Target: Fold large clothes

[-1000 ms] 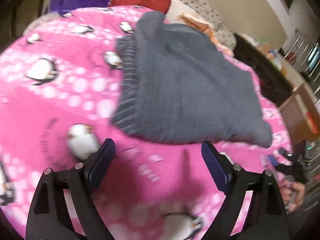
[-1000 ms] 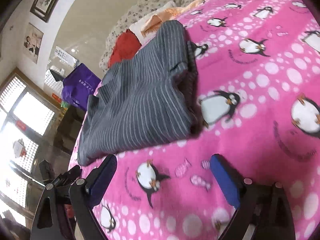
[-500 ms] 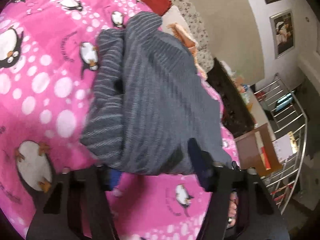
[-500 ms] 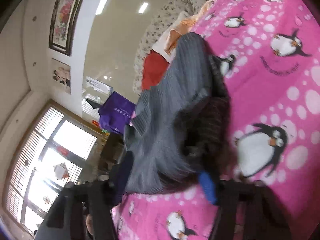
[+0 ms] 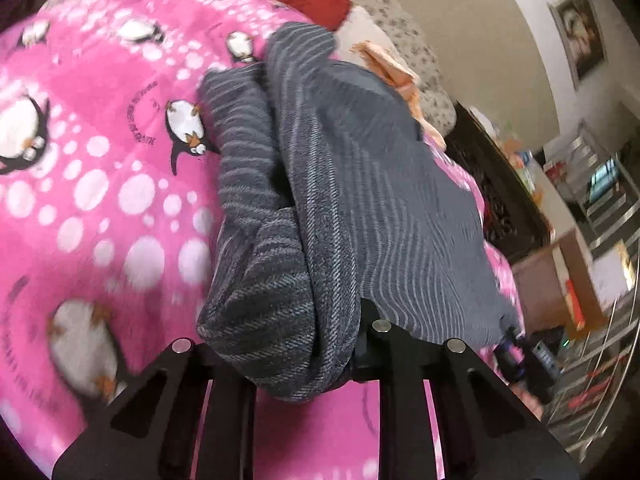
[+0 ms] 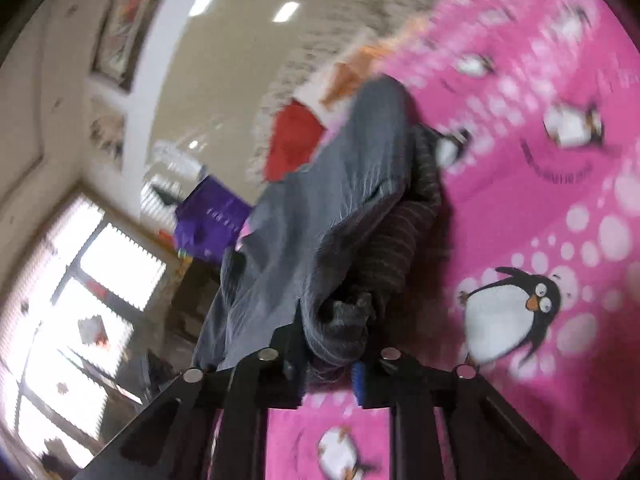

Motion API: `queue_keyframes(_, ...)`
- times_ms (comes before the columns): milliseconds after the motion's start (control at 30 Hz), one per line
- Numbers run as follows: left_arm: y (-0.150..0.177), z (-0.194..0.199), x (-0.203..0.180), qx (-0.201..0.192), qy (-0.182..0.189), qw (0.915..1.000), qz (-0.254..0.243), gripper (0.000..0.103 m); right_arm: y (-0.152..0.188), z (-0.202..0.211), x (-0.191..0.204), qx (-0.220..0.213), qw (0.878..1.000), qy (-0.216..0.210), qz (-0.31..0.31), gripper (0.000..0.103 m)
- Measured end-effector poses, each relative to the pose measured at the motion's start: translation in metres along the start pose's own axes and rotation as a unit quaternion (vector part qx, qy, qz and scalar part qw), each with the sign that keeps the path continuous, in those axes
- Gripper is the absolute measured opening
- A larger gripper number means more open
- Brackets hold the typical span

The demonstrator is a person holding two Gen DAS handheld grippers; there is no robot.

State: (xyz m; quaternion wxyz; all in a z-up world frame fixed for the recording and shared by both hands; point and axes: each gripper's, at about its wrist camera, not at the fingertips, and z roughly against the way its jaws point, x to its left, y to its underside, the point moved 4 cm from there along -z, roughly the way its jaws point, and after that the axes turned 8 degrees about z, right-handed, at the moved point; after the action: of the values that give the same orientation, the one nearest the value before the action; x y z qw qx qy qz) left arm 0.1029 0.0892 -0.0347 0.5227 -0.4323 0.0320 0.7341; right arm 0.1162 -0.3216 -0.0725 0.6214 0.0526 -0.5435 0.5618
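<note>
A pink penguin blanket covers the bed, with pillows heaped at the far end and a bright window off in the right-hand view. On it lies the grey striped garment, already doubled over, running lengthwise away from both cameras toward those pillows.

Both pairs of tongs have just been closing, and cloth is between the jaws on each side. The left tongs pinch the thick rolled near corner, which bulges over the fingers. The right tongs pinch the other near corner, a bunched wad of the same grey fabric. So the near short edge is held at both ends, and the rest of the garment stretches straight ahead of the fingers, resting on the blanket.

Neither hand looks nearer than the other; they flank the same edge. The next fold, I'd judge, means carrying this edge forward along that long axis toward the far end. Watch the bulky left corner: layers could slip unevenly.
</note>
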Motion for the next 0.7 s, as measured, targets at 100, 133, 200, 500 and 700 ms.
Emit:
queue_keyframes(100,0.018,0.026,-0.008,0.008,0.007,0.9997,-0.023,0.016,0.009,0.029,0.018,0.002,1.000,-0.012,0.020,0.010)
queue_keyframes(133,0.025,0.034,-0.009,0.012,0.012,0.9996,-0.024,0.016,0.013,0.039,0.021,0.002,1.000,-0.016,0.018,0.009)
queue_keyframes(200,0.042,0.052,-0.008,0.022,0.022,0.9992,-0.026,0.017,0.025,0.062,0.028,0.001,1.000,-0.027,0.010,0.009)
queue_keyframes(500,0.056,0.037,0.019,0.054,0.030,0.9981,0.005,0.046,0.022,0.106,0.016,-0.031,0.995,0.094,0.012,0.010)
queue_keyframes(700,0.036,0.021,0.012,0.084,0.046,0.9953,-0.019,0.058,0.007,0.047,0.089,-0.012,0.962,0.165,0.219,0.011)
